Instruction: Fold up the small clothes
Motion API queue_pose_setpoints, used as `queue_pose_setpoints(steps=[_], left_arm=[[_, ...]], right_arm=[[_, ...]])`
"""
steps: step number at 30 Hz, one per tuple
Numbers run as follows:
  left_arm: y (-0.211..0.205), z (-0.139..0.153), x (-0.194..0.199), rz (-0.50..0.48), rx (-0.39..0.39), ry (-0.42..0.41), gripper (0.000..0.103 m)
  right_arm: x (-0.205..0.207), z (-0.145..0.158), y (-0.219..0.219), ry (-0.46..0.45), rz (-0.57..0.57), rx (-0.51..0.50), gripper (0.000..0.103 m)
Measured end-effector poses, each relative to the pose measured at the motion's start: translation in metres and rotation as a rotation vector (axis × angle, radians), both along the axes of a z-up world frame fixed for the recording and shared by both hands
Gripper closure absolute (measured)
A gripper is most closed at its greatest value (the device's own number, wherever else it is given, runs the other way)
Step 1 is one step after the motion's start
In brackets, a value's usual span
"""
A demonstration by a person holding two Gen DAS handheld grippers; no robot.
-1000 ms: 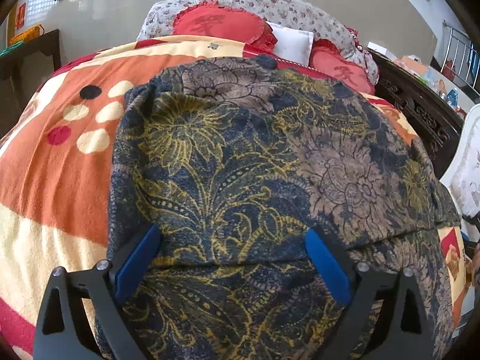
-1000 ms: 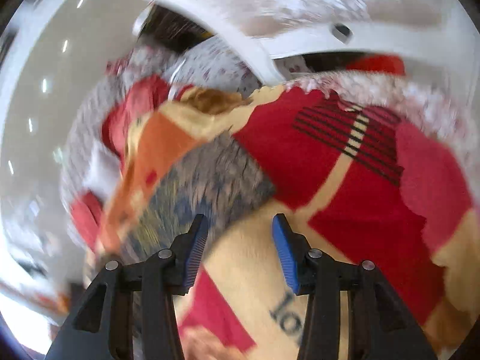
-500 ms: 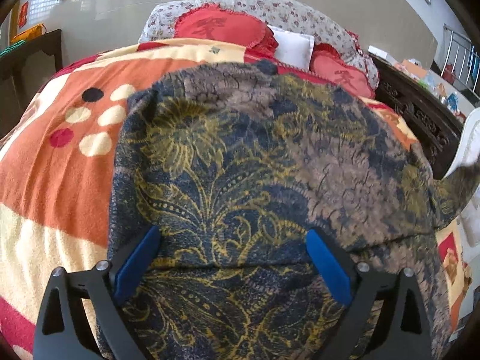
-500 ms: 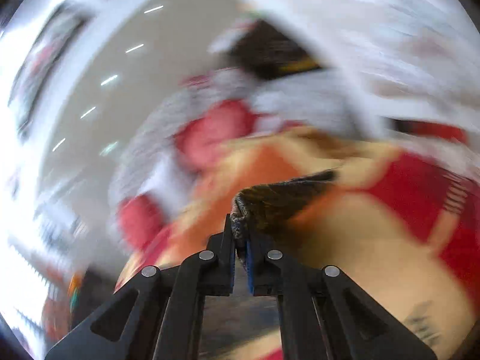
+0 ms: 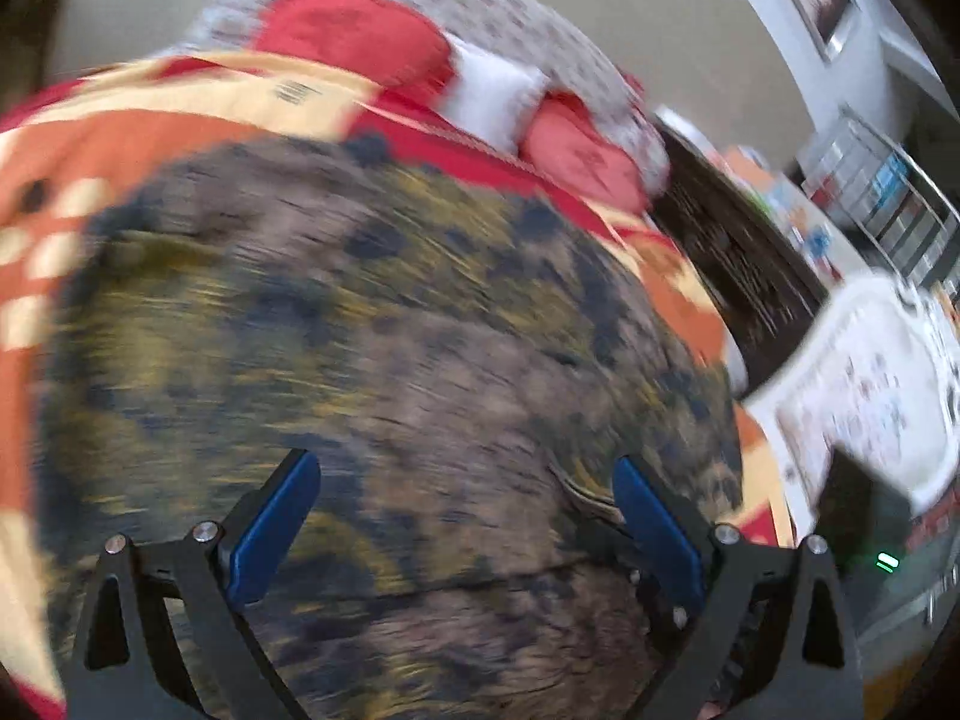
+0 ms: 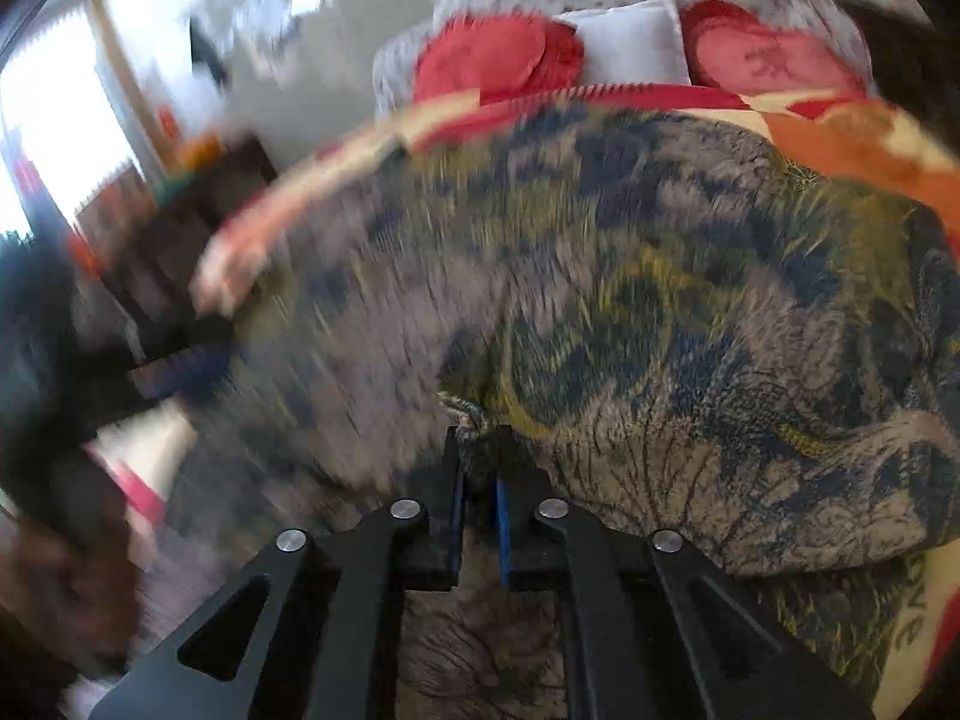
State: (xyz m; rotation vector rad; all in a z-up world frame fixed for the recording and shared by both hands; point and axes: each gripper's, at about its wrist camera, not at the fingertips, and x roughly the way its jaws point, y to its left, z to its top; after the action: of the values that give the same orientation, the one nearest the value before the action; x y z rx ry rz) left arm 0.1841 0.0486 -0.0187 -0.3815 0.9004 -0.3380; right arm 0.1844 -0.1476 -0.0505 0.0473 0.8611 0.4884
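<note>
Our right tongs (image 6: 478, 504) are clamped together on a puckered corner of the patterned garment (image 6: 690, 312), the cloth bunching up just ahead of the blue pads (image 6: 503, 516) and fanning out to their right across the bed. Our left tongs (image 5: 462, 516) stand wide apart and hold nothing, with the same garment (image 5: 372, 324) spread under and ahead of them over the orange and red blanket (image 5: 120, 132). We judge the fabric light, soft and limp: it drapes and creases wherever it is lifted, so a single pinched corner will drag the rest behind it and not carry it flat. The hemmed edges and corners look like the safest places to take hold, and a matching corner on the left side would keep the fold square. Beyond the garment, the red cushions (image 5: 354, 36) and a white pillow (image 5: 498, 90) lie at the far end of the bed. Against a second ago, the right tongs were apart over the blanket and gripped nothing; half a second ago they had closed on the corner, which now rides over the garment itself. The left view was sharp then and is streaked with motion blur now, swung toward the right.
</note>
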Motion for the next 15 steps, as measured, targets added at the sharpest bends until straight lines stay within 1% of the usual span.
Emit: queue_pose_setpoints(steps=[1,3,4,5,6,7,8,9,11,12,13,14,15], left_arm=[[-0.009,-0.003,0.003,-0.027,0.005,0.005,0.003],[-0.030,-0.009,0.009,-0.098,0.006,0.007,0.003],[-0.038,-0.012,0.011,-0.126,0.006,0.014,0.003],[-0.047,-0.017,0.014,-0.154,0.005,0.030,0.003],[-0.056,-0.023,0.017,-0.174,0.019,0.041,0.002],[-0.062,-0.025,0.019,-0.175,0.038,0.037,0.002],[-0.067,-0.025,0.021,-0.181,0.040,0.029,0.001],[-0.069,-0.026,0.022,-0.188,0.024,0.026,0.000],[-0.069,-0.026,0.026,-0.199,-0.073,0.033,0.000],[-0.068,-0.026,0.029,-0.203,-0.110,0.036,0.001],[-0.065,-0.026,0.029,-0.212,-0.174,0.036,0.001],[-0.064,-0.025,0.029,-0.222,-0.221,0.040,0.001],[-0.064,-0.025,0.029,-0.252,-0.288,0.047,0.002]], right_arm=[[-0.009,0.007,0.002,-0.036,0.012,-0.047,0.092],[-0.031,0.014,0.004,-0.111,0.033,-0.145,0.077],[-0.038,0.015,0.002,-0.135,0.043,-0.172,0.074],[-0.050,0.012,-0.001,-0.152,0.060,-0.215,0.074],[-0.057,0.011,-0.004,-0.151,0.066,-0.225,0.073],[-0.066,0.007,-0.011,-0.150,0.067,-0.218,0.073],[-0.071,0.004,-0.019,-0.142,0.049,-0.204,0.073],[-0.076,0.005,-0.024,-0.137,0.022,-0.195,0.073],[-0.079,0.003,-0.041,-0.145,-0.069,-0.145,0.073],[-0.075,0.003,-0.044,-0.143,-0.095,-0.134,0.073],[-0.072,0.000,-0.053,-0.122,-0.133,-0.110,0.073],[-0.068,-0.003,-0.057,-0.103,-0.149,-0.094,0.073],[-0.065,-0.004,-0.060,-0.090,-0.155,-0.076,0.073]])
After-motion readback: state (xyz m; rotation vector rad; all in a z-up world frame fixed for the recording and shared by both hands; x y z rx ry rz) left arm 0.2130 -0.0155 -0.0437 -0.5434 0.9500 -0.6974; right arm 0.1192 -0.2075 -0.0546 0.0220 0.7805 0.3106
